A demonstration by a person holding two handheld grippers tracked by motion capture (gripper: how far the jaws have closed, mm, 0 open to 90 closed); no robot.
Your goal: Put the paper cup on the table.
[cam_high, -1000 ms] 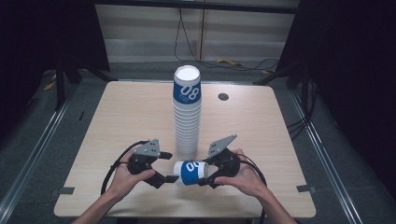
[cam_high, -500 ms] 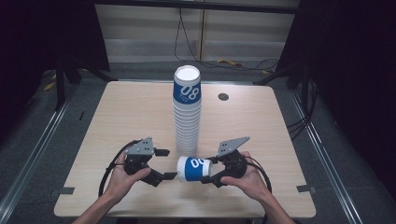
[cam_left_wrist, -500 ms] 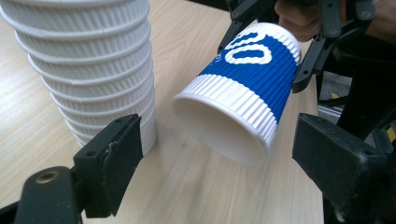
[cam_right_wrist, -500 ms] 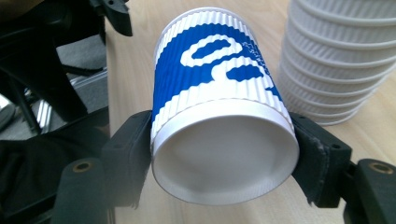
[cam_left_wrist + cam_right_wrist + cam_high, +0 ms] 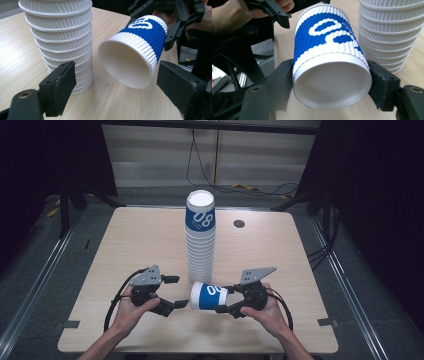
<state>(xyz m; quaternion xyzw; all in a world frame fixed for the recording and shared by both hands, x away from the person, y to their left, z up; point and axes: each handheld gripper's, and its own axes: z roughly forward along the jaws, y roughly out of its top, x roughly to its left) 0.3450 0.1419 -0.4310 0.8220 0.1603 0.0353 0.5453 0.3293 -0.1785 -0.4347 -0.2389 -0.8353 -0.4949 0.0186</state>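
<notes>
High view: the right gripper clamps the base end of a blue-and-white ribbed paper cup, held sideways above the table with its mouth toward the left gripper. That gripper's jaws stand apart, gripping nothing, just short of the rim. 1 tall cup stack stands just behind.

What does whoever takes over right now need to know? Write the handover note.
Right gripper: shut on the base end of the blue paper cup, held on its side above the table, mouth toward the left gripper.
Left gripper: open, jaws either side of the cup's mouth, not touching it.
Cup stack: upright mid-table, just behind the cup.
Done: one cup held apart from the stack.
Left: probably hand it over or place it.
</notes>
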